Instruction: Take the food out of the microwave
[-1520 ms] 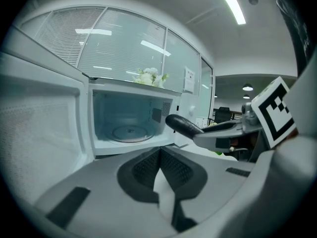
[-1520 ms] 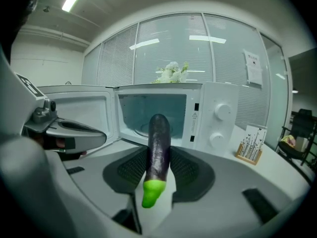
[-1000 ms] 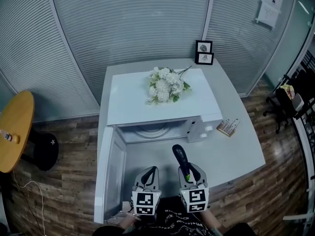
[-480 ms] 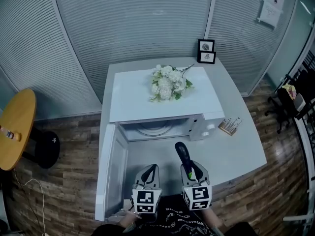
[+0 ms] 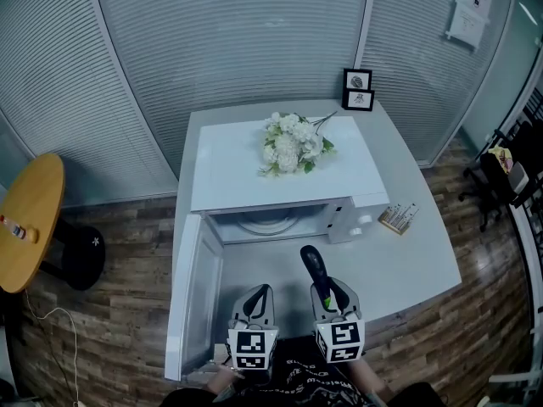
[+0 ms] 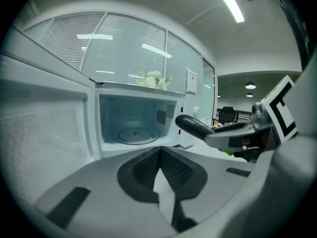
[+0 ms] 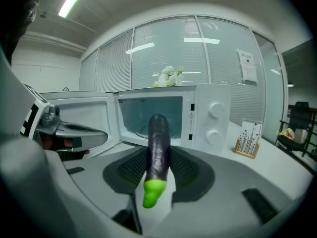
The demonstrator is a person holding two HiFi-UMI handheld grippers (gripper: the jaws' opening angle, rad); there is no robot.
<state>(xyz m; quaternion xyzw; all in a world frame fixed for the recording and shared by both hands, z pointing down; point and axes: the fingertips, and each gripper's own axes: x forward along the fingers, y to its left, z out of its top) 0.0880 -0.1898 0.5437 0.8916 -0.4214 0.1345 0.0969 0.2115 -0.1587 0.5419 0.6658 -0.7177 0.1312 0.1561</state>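
Pinching eggplant (image 7: pixel 158 128), right gripper (image 7: pixel 157 153) half-open; left gripper (image 6: pixel 159 150) seemingly closed, empty.

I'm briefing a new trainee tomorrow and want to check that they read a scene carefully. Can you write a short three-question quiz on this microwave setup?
1. True or false: the microwave has its door shut.
2. What is the right gripper clamped on? A) a banana B) an eggplant C) a bowl
3. Fill in: the left gripper has its jaws ____, with nothing between them.

Key
1. False: the door stands wide open, swung to the left in the head view.
2. B: the green stem end points back toward the gripper's camera.
3. together
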